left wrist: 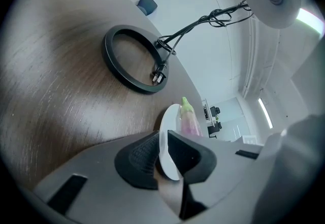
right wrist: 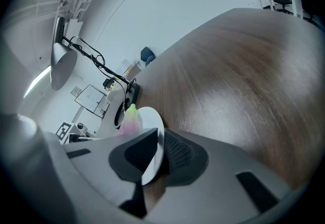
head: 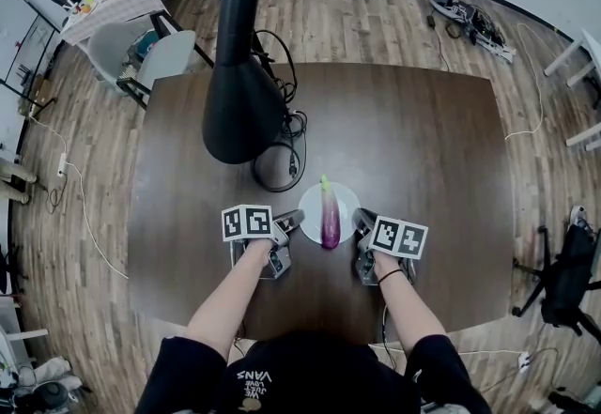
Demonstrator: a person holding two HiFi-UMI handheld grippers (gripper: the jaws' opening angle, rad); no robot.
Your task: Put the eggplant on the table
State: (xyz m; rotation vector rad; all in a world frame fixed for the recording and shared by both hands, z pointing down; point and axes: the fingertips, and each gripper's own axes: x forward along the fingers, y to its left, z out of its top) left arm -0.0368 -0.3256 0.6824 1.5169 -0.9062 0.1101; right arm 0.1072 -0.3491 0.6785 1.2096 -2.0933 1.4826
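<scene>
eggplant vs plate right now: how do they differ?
The eggplant is long, purple with a green tip; the plate is round and white. The eggplant lies loose on top, ungripped; the plate is pinched at opposite rims by the left gripper and right gripper. Shared: both sit between the grippers.

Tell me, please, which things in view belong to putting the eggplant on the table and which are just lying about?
Belong to the job:
- eggplant
- white plate under it
- table
- left gripper and right gripper, jaws shut on opposite sides of the plate's rim

Just lying about:
- black lamp
- black ring with its cable
- chair
- shoes on the floor
</scene>
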